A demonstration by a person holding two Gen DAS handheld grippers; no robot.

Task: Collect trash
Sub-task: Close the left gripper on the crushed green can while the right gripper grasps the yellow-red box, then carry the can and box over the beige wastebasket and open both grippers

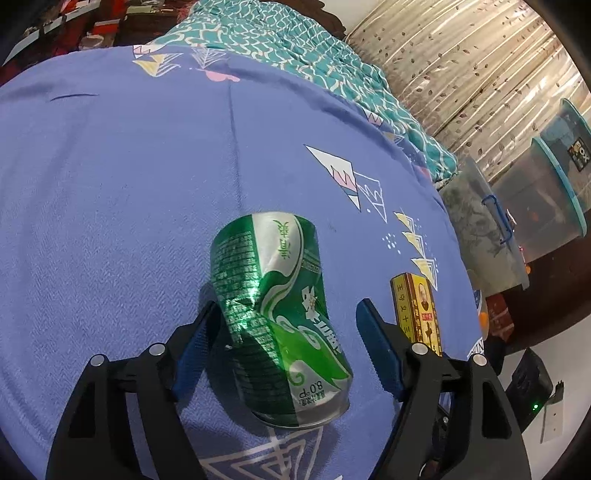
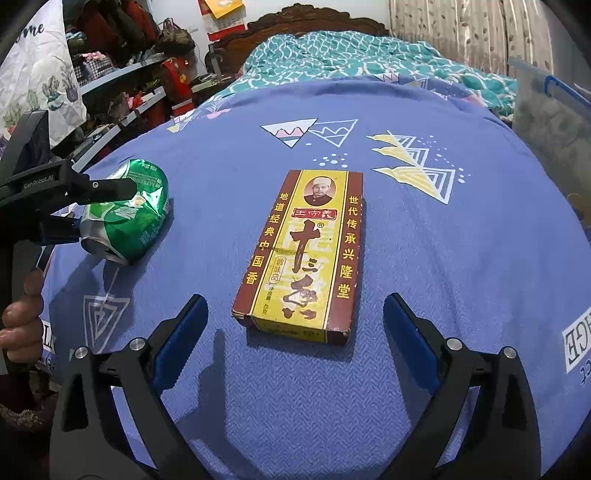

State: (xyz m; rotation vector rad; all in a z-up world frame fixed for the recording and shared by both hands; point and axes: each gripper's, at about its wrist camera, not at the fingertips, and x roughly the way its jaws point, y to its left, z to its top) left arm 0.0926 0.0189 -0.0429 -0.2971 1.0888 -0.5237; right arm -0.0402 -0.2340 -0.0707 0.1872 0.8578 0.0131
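On the bed (image 2: 424,258), dented can (image 1: 273,314) sits between spread left tool (image 1: 288,328); box (image 2: 306,254) ahead of wide right tool (image 2: 295,328), neither gripped. Pickup pending: close on each

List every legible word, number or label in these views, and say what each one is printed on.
"十三香", "王守义", "世代传承兴隆堂", "地道经典中国香": yellow spice box.
"8.0°P": dented green can; its fine print is too small to read.
"GetRobot.AI": left gripper.
"ome": white hanging cloth, partly cut off.
Bedsheet edge lettering: unreadable.
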